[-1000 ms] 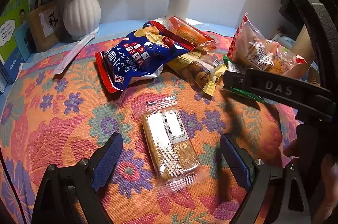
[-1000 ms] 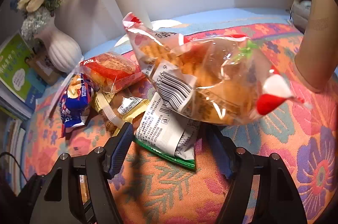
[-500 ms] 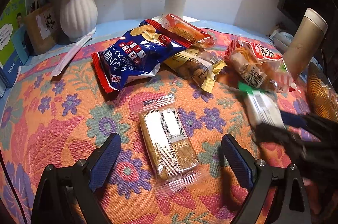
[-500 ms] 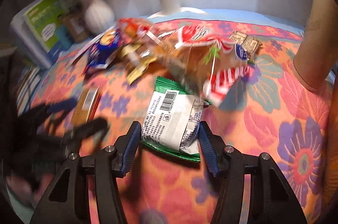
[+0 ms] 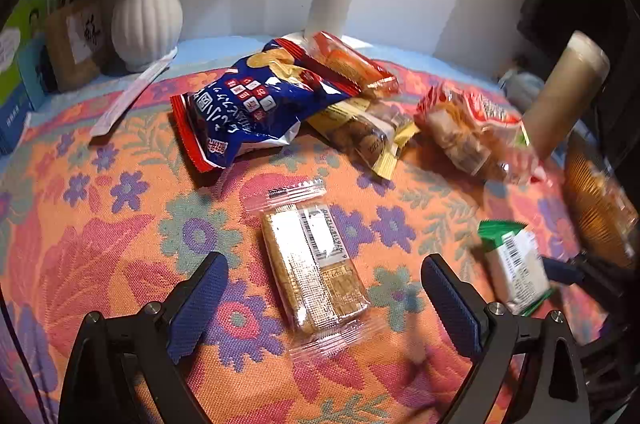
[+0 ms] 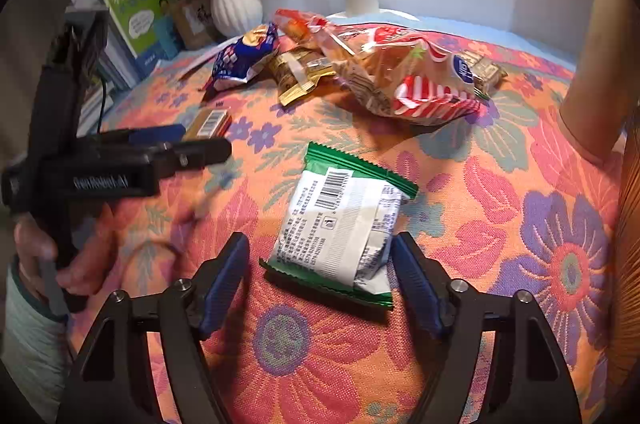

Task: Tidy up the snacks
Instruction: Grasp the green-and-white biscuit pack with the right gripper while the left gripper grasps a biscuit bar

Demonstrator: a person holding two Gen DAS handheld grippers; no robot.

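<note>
The right gripper (image 6: 320, 260) stands released over the floral tablecloth (image 6: 520, 224): its blue pads (image 6: 228, 272) flank the green-and-white packet (image 6: 340, 224) without pressing it, and the packet lies flat on the cloth. The jaws have just been opening with that packet between them. Half a second ago they were pinched close on its sides; a second ago the same gripper carried the big clear red-trimmed bag (image 6: 404, 72), which now lies on the cloth beyond the packet, towards the far right, partly over a small gold-wrapped snack (image 6: 484, 68).

The left gripper (image 5: 324, 284) is spread wide and holds nothing. The clear-wrapped biscuit bar (image 5: 316, 264) lies between its fingers, untouched, much as it did a second ago. Its jaws have opened slightly further in that time. In the right wrist view a person's hand (image 6: 52, 256) grips this tool at the left edge.

Farther out, at the back of the table, sit one blue chip bag (image 5: 248, 108), one orange-red packet (image 5: 352, 64) resting on its far end, and one yellow-edged clear packet (image 5: 364, 132) just right of it. Counted across both views there are seven snack packs, plus a ridged golden pack (image 5: 600, 212) at the far right edge, too blurred to identify. Behind them stand one white vase (image 5: 146, 16), one white lamp post (image 5: 332, 4) and one tan tumbler (image 5: 564, 100).
</note>
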